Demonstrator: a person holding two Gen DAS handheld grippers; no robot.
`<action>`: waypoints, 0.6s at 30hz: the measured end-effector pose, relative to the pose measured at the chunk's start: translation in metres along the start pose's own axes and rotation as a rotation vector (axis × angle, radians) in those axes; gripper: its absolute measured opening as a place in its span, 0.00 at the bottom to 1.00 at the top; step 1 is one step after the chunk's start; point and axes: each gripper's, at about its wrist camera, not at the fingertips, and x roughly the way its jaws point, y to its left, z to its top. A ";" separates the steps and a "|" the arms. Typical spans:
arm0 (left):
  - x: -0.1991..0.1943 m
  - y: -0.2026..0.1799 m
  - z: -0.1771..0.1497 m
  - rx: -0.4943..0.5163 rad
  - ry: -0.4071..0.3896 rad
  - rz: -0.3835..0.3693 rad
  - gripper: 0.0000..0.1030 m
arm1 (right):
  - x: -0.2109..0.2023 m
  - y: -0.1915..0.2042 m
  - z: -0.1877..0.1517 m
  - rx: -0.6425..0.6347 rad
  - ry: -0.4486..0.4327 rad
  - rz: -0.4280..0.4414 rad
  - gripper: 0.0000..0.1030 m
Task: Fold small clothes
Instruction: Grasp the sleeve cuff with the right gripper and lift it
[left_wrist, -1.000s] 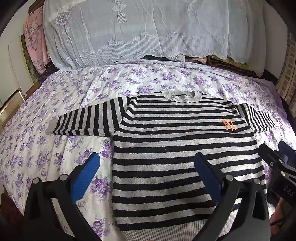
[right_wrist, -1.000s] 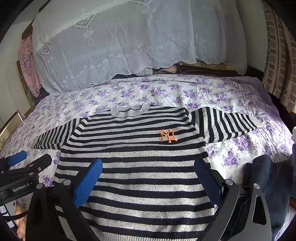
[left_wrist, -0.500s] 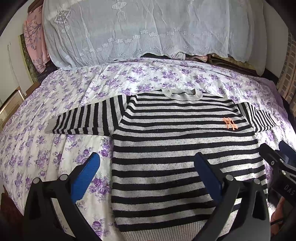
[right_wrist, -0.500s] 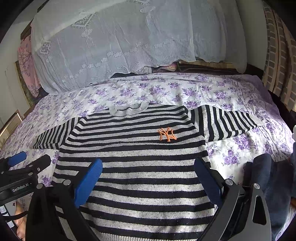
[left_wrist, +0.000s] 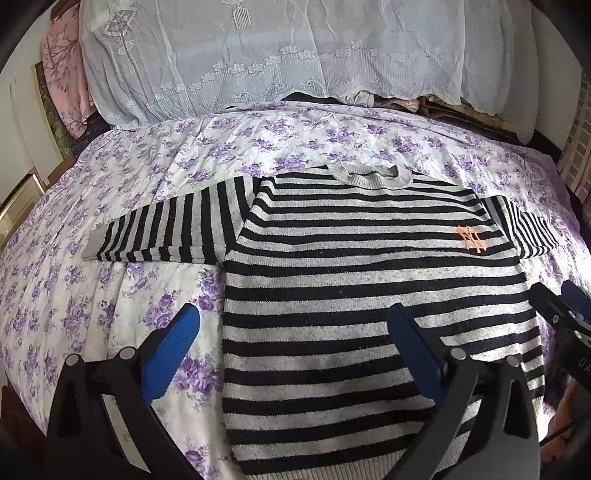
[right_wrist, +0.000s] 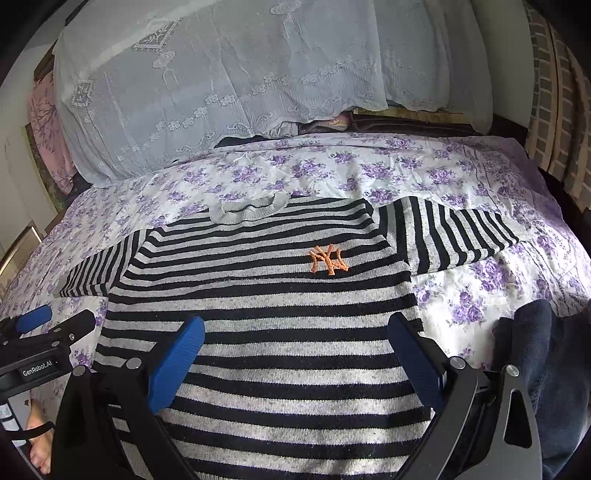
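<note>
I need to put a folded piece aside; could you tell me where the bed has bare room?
Free sheet lies between the sweater's collar and the lace-covered pile, and below the left sleeve. Right of the sweater is crowded by dark clothing.

A bed (left_wrist: 280, 136) covered by a white sheet printed with purple flowers. A black-and-grey striped sweater (left_wrist: 351, 295) lies flat on it, front up, both sleeves spread sideways, grey collar toward the far end, an orange logo (right_wrist: 328, 259) on the chest. At the far end, a white lace cloth (right_wrist: 240, 74) drapes over a pile. A dark blue garment (right_wrist: 535, 339) lies at the bed's right edge.
</note>
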 end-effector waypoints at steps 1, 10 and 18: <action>0.006 0.005 0.004 0.006 -0.001 0.012 0.96 | 0.007 -0.009 0.008 -0.007 0.012 0.009 0.97; 0.091 0.100 0.044 -0.289 0.126 -0.004 0.96 | 0.046 -0.159 0.059 0.531 -0.061 0.035 0.97; 0.169 0.068 0.071 -0.284 0.187 0.000 0.96 | 0.090 -0.245 0.054 0.746 -0.087 -0.025 0.97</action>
